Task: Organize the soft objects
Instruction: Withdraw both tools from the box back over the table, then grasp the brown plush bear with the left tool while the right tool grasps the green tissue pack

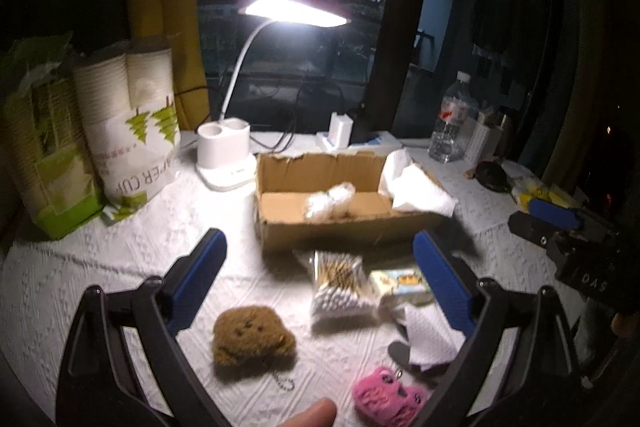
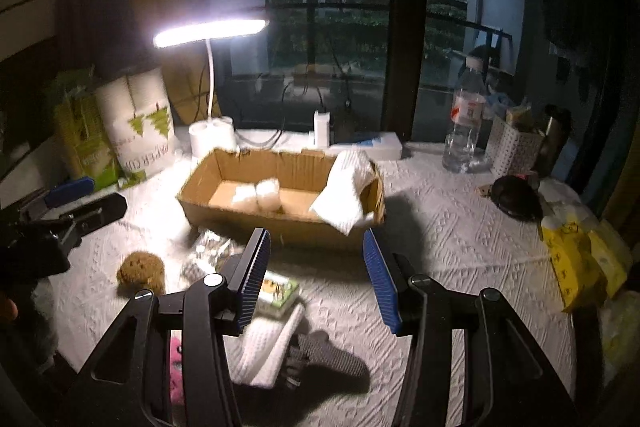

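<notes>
An open cardboard box (image 1: 280, 215) (image 2: 240, 167) stands mid-table and holds a bag of cotton balls (image 1: 330, 201) (image 2: 258, 195) and a white cloth (image 1: 420, 187) (image 2: 344, 195) draped over its right end. In front lie a brown plush (image 1: 250, 341) (image 2: 142, 271), a bag of cotton swabs (image 1: 340, 287), a small tissue pack (image 1: 402, 285) (image 2: 278, 293), a folded white towel (image 1: 430, 339) (image 2: 268, 351), a grey sock (image 2: 332, 355) and a pink plush (image 1: 390, 397) (image 2: 176, 359). My left gripper (image 1: 320, 267) is open above these. My right gripper (image 2: 316, 267) is open and empty before the box.
A lit desk lamp (image 1: 224, 155) (image 2: 210, 135), paper cup packs (image 1: 136, 131) (image 2: 140, 131), a water bottle (image 1: 452, 123) (image 2: 466, 123), a white basket (image 2: 516, 147), a black round object (image 2: 516, 197) and yellow tissue packs (image 2: 580, 259) ring the table. The window is behind.
</notes>
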A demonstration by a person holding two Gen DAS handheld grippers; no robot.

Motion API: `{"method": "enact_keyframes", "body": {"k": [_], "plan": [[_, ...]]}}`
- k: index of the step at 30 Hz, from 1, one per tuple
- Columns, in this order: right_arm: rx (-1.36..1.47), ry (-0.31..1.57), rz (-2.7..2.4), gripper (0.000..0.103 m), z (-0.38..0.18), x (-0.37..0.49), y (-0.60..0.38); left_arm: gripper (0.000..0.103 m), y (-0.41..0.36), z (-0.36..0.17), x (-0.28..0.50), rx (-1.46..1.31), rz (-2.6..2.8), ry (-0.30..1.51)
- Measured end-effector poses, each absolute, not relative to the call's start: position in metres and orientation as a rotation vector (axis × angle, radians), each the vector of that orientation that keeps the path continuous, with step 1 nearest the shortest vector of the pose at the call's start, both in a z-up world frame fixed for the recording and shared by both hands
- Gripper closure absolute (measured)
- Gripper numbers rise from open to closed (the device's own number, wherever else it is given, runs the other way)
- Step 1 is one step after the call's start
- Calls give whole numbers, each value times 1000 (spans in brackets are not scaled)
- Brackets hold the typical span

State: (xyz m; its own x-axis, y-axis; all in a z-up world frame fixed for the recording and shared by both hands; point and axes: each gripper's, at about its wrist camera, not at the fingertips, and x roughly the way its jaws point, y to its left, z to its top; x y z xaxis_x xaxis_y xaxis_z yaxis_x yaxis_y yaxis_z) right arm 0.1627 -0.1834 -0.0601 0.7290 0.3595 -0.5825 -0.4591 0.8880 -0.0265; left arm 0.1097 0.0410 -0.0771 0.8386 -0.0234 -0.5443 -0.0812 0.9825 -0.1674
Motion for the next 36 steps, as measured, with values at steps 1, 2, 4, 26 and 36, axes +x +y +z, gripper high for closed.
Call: {"method": "enact_keyframes", "body": {"k": [1,2,4,26,36], "plan": [[-175,610,453,52,-63,161,-183,7,41,-79,107,-184,32,579],[-176,615,453,51,-66,158,-183,7,41,-82,105,-180,36,583],[-177,626,451,51,-71,153,-183,7,42,-88,100,-179,38,598],[-181,773,488,38,-131,178,-148,7,83,-167,115,-190,167,783],[-162,863,539,27,-153,202,-126,7,82,-188,136,-127,182,857]]}}
